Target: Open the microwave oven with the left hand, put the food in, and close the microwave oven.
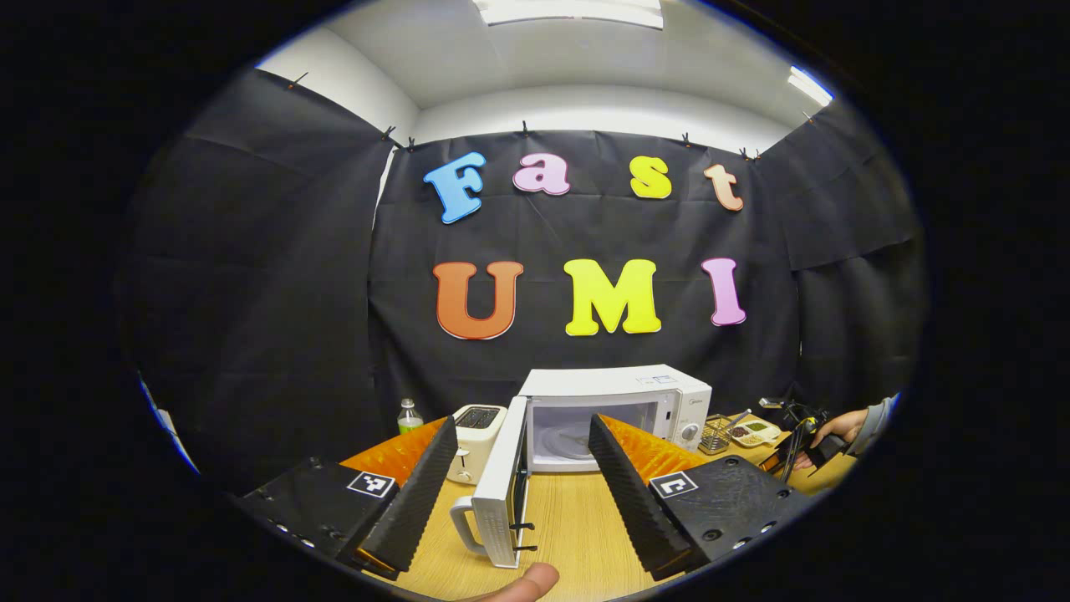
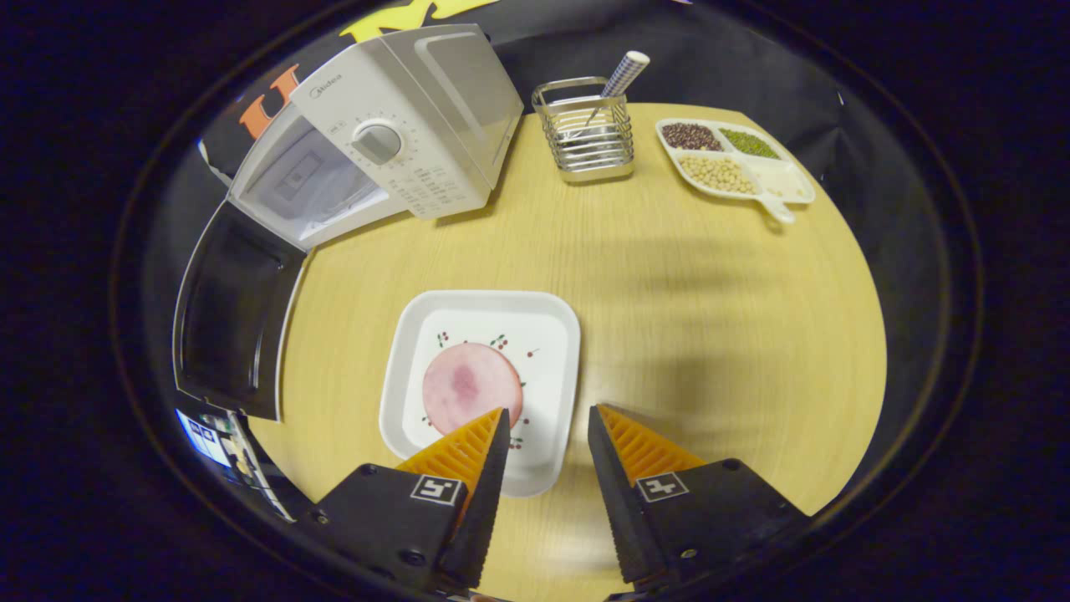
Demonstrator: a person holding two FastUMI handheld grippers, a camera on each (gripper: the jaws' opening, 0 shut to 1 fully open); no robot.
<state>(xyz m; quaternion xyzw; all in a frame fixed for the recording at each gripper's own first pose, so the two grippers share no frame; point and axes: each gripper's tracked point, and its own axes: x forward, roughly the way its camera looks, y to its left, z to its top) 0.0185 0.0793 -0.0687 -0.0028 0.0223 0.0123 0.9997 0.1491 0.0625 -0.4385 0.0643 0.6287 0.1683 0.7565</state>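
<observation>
Microwave (image 1: pixel 614 401): door (image 1: pixel 501 477) swung open for loading. We hold both claws, left (image 1: pixel 522 472) and right (image 2: pixel 547 451), open and empty; right hovers over the near edge of the plate (image 2: pixel 481 376) with food (image 2: pixel 470 386), ready to grip.

Black cloth booth walls (image 1: pixel 251 276), white ceiling, perhaps two light panels (image 1: pixel 573 10), pale wooden table (image 2: pixel 669 276)

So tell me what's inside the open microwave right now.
In the left gripper view, the microwave stands open with a bare glass turntable inside and no food on it. The left gripper's right finger covers the cavity's right part, so that corner cannot be seen.
</observation>
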